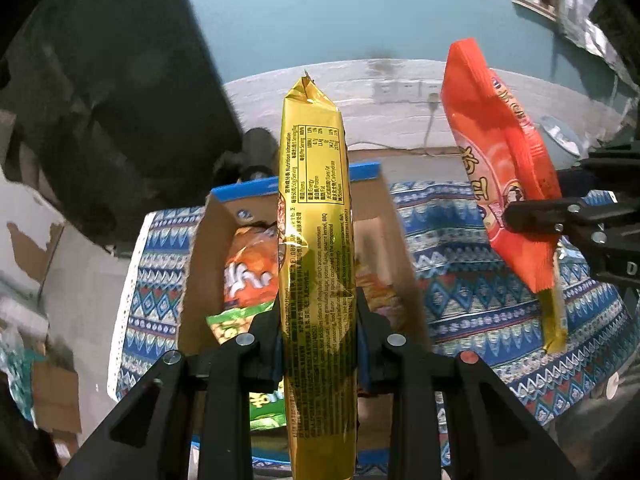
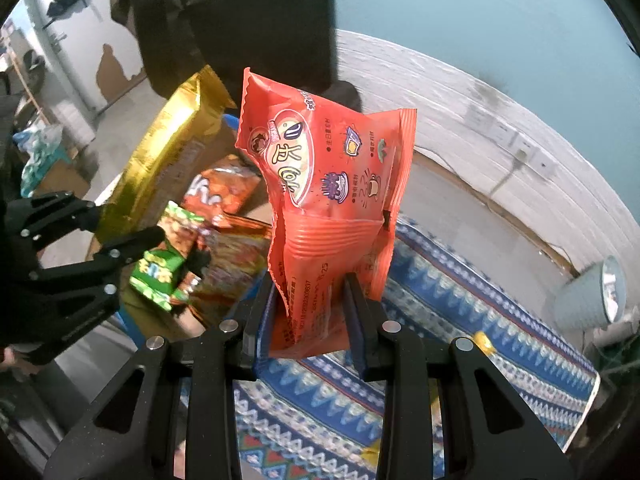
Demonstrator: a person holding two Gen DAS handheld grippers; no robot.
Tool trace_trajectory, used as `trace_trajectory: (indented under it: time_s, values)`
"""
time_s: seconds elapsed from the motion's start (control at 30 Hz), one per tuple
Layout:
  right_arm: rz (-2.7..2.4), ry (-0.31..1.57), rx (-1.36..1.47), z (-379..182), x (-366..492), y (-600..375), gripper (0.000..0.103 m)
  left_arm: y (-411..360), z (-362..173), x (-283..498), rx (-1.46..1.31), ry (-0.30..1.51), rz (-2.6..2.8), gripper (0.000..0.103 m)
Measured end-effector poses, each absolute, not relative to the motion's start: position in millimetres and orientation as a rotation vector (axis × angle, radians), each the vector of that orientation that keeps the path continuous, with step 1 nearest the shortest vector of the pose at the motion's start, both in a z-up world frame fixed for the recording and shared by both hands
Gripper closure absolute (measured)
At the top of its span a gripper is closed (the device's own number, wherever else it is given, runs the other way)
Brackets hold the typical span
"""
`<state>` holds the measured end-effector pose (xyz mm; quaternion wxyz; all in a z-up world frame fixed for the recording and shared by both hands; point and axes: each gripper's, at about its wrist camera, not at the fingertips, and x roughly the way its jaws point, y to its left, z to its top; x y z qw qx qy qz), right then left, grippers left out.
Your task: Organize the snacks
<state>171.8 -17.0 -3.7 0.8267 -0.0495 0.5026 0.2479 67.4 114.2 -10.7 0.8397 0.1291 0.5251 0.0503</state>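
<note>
The left gripper [image 1: 316, 332] has its 2 fingers [image 1: 264, 336] closed tight on a long gold snack pack [image 1: 314, 208], gripped near its lower part; the pack stands upright out of the fingers, long axis running up and away, its crimped end topmost. The right gripper [image 2: 312, 304] likewise has its fingers [image 2: 262, 304] pressed on the lower part of an orange-red snack bag [image 2: 320, 168], which rises upright and crumpled, its print upside down. Both packs hang in the air above an open cardboard box [image 1: 400, 240] holding an orange bag [image 1: 250, 272] and a green packet [image 1: 232, 320]. The box sits on a counter under a blue patterned cloth [image 1: 480, 300]. The 2 held packs are apart.
</note>
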Motion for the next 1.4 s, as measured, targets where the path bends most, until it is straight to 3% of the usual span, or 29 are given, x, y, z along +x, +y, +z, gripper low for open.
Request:
trace_trajectory:
  time_s: [0.87,0.93,0.97,1.1,1.27,1.4]
  values:
    - [0.647,1.111,-0.113,-21,204,77,0.075,187,-24,72,0.198,1.149,0.229,0.072]
    - [0.641,1.106,-0.114,-20,203,75,0.072,186,-24,71,0.198,1.149,0.229,0.061]
    - [0.639,1.105,-0.112,-19,203,75,0.066,186,-24,71,0.201,1.146,0.232,0.057]
    - [0.630,1.102,-0.093,-17,203,63,0.056,180,-24,70,0.220,1.143,0.227,0.056]
    - [0.620,1.095,-0.088,-14,199,42,0.048,169,-19,69,0.243,1.123,0.213,0.044]
    - [0.607,1.093,-0.083,-13,195,20,0.045,157,-16,69,0.258,1.120,0.188,0.043]
